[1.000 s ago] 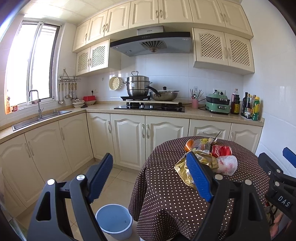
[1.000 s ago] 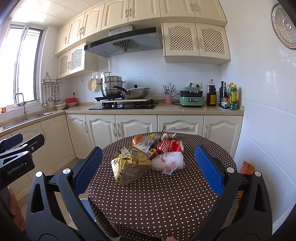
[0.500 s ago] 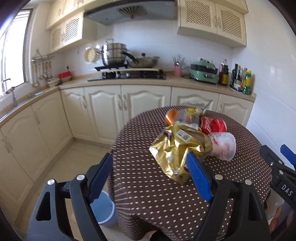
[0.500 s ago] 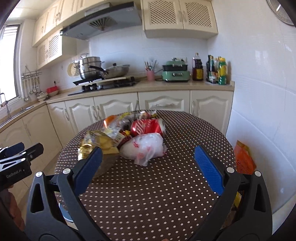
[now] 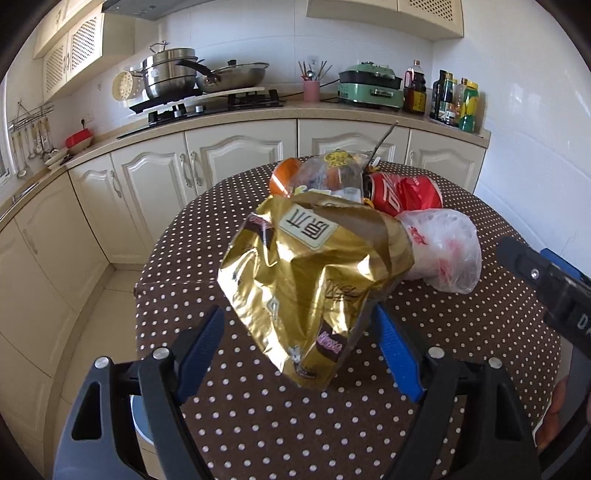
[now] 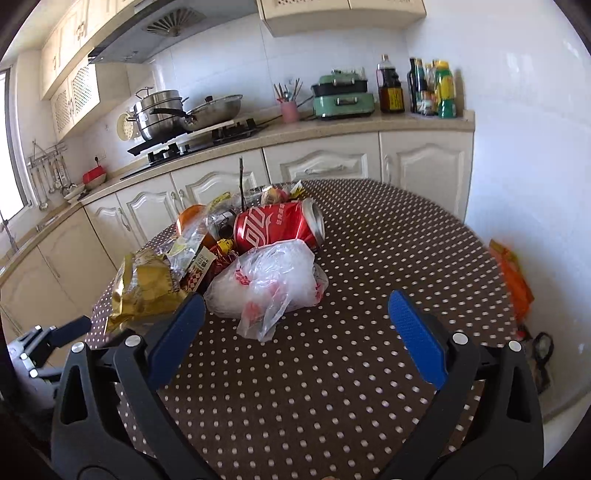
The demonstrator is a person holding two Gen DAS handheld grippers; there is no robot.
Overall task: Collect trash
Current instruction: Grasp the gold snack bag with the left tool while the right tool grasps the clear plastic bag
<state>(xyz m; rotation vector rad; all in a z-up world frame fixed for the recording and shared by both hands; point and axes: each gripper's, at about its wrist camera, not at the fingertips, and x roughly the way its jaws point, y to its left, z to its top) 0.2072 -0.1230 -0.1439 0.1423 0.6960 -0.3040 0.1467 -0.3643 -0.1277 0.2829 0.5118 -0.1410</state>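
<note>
Gold snack bag point(image 5: 314, 280) lengthwise toward camera

red can point(image 6: 279, 225), plastic bag point(image 6: 269, 284), dotted table point(image 6: 388, 258)

You're in a home kitchen: cream cabinets point(image 5: 236, 155), a gas hob point(image 5: 207, 105) with steel pots point(image 5: 170, 74), a range hood point(image 6: 147, 33), and sauce bottles point(image 6: 436, 88) on the counter point(image 6: 332, 127).

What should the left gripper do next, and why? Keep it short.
Probably ease the left gripper forward and close on the gold snack bag: its jaws are open, the bag's near end lies between them, ungripped, on the table.
</note>
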